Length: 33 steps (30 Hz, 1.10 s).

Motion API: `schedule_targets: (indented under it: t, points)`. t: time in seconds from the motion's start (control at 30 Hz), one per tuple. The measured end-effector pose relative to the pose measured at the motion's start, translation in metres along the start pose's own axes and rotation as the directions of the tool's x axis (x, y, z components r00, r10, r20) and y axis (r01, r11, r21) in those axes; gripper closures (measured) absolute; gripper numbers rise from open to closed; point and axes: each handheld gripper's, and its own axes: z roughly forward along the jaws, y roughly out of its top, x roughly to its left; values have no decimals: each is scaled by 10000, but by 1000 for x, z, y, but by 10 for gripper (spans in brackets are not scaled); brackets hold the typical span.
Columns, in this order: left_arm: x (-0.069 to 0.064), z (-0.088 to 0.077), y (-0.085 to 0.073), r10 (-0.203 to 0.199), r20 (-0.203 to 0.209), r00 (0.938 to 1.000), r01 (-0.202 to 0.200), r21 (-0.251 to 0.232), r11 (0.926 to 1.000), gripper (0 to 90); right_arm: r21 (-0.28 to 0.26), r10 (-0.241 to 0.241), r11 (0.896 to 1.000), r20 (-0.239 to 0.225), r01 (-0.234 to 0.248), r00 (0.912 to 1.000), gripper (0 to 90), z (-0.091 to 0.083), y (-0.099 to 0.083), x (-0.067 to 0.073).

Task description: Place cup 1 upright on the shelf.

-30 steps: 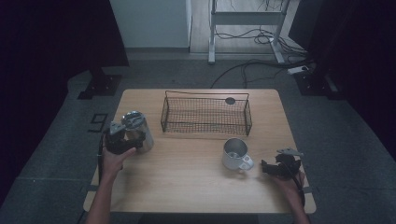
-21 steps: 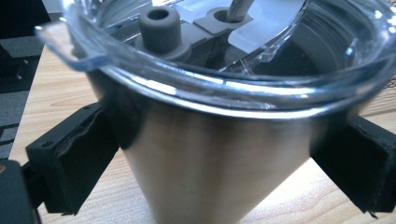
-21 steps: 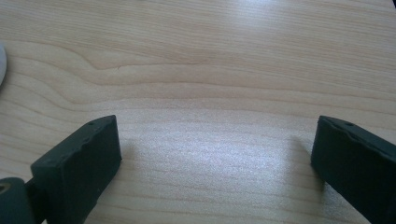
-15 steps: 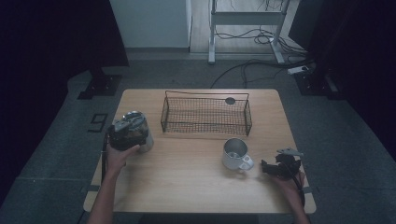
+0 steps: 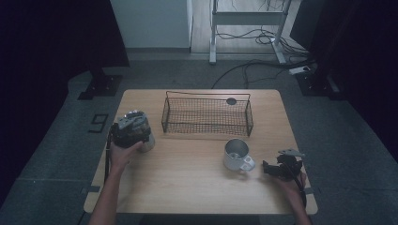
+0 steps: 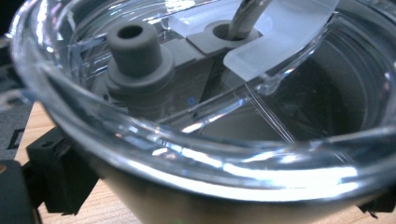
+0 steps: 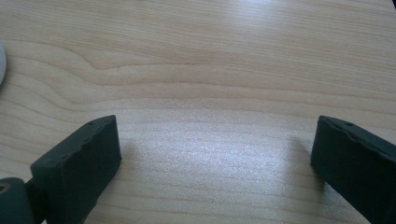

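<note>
Since a second ago the left hand-held gripper (image 5: 133, 129) has carried the steel tumbler (image 5: 146, 140) slightly towards 3 o'clock, nearer the wire basket (image 5: 206, 115); the right hand-held gripper (image 5: 277, 168) has not moved. Its jaws stand wide over bare worktop (image 5: 187, 183), just at 3 o'clock of the white mug (image 5: 236, 154). The left one is clamped round the tumbler near the worktop's 9 o'clock edge, with open wood toward 5 o'clock. The tumbler has a clear lid (image 6: 196, 93) with a grey spout (image 6: 133, 44).
</note>
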Motion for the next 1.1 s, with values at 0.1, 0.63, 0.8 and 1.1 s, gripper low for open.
schedule_targets:
  t: [0.1, 0.63, 0.8, 1.1]
  points:
    - [0, 0, 0, -17, 4, 10000, 17, 9, 10000, 39, 12, -6, 10000, 10, 5, 10000, 14, 0, 0, 0]
    - [-2, -5, 0, 317, 239, 9992, -317, 2, 9995, 42, -1, 15, 10000, 12, -15, 10000, 19, 0, 0, 0]
    - [-2, -14, 2, 251, 308, 9992, -243, -268, 9993, 42, -1, 14, 10000, 13, -14, 10000, 19, 0, 0, 0]
    - [-7, -24, 5, 244, 271, 9993, -237, -263, 9994, 42, -31, 112, 9999, 104, -111, 9999, 25, 1, 1, 1]
